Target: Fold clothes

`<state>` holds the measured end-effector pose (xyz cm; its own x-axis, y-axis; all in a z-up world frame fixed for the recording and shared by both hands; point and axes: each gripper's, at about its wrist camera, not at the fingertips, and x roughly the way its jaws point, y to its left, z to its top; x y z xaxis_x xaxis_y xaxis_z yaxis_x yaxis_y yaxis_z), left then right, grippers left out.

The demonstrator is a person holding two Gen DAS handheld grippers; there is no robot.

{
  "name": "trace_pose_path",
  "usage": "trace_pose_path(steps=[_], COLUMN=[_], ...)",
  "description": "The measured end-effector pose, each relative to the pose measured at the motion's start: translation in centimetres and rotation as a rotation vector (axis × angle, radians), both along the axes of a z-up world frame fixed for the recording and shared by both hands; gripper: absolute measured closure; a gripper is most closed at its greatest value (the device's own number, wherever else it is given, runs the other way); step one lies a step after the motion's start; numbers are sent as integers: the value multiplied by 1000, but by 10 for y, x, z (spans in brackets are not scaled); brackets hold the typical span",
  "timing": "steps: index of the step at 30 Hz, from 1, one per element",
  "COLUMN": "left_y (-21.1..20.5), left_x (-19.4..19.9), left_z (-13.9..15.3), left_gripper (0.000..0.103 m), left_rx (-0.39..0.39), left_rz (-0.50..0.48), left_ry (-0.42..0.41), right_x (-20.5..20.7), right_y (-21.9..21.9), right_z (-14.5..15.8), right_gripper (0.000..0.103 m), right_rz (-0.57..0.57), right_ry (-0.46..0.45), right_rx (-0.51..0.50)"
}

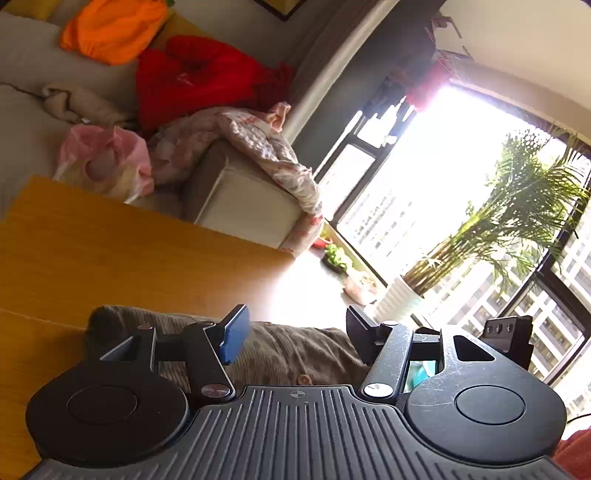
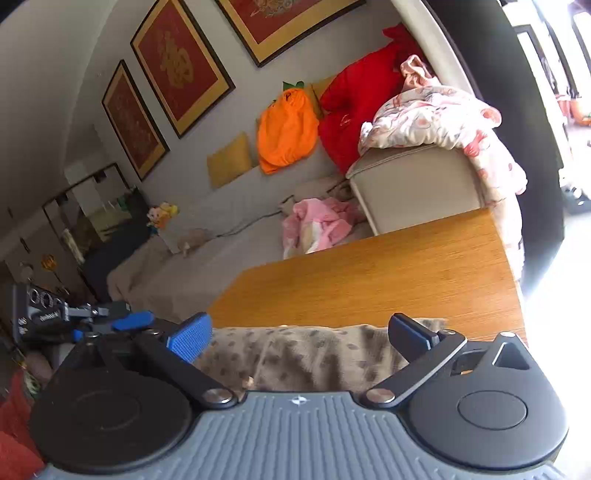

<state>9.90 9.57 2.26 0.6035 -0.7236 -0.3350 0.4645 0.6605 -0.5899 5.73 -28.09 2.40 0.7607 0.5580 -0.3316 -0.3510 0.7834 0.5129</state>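
In the left wrist view the left gripper (image 1: 297, 334) is sitting with its jaws spread wide and nothing between them, its blue-padded finger (image 1: 234, 334) at about 7 o'clock from the frame's centre and the dark one toward 5 o'clock. Below and between them a brown spotted garment (image 1: 295, 350) is lying bunched on the wooden table (image 1: 110, 251), with a small button showing near 6 o'clock; whether the fingers are touching the cloth cannot be told. Beyond the table, toward 11 o'clock, a beige sofa (image 1: 236, 192) is carrying a red cushion (image 1: 199, 81), an orange cushion (image 1: 110, 29), a floral quilt (image 1: 266, 147) over its arm and a pink plastic bag (image 1: 107, 158). At 3 o'clock a potted palm (image 1: 517, 214) is standing by the bright window (image 1: 424, 177). In the right wrist view the right gripper (image 2: 299, 338) is likewise standing open and empty, above the same garment (image 2: 303, 354), which is lying along the near edge of the table (image 2: 388, 280) at 6 o'clock. Framed red pictures (image 2: 177, 62) are hanging at 11 o'clock.
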Motion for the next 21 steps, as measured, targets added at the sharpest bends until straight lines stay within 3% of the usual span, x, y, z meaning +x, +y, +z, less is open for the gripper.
trace_pose_path(steps=[3,5,6,8,11,13,15,18,20,21], left_y=[-24,-24,-19,-6,5,8,10,12,12,10], left_x=[31,49,55,64,84,97,92,76,53,40], left_z=[-36,-67,-78,-90,-96,-96,-82,-59,-46,-44], left_gripper=[31,40,41,42,42,42,41,22,8,7], left_rx=[60,98,61,-34,-132,-148,-116,-78,-95,-125], left_rz=[19,51,55,67,114,136,144,127,63,17], left_ry=[118,236,261,300,369,383,347,286,250,265], right_x=[26,35,40,34,39,44,48,43,36,36], right_y=[28,39,44,51,55,60,66,54,42,36], right_z=[-29,-56,-70,-74,-72,-68,-60,-35,-18,-12], right_gripper=[0,0,0,0,0,0,0,0,0,0], right_rz=[-13,-36,-47,-60,-40,-4,62,86,-3,-58], right_ry=[87,166,205,145,168,184,210,171,78,41], right_rx=[3,-20,-31,-54,-71,-122,-194,-216,-310,-369])
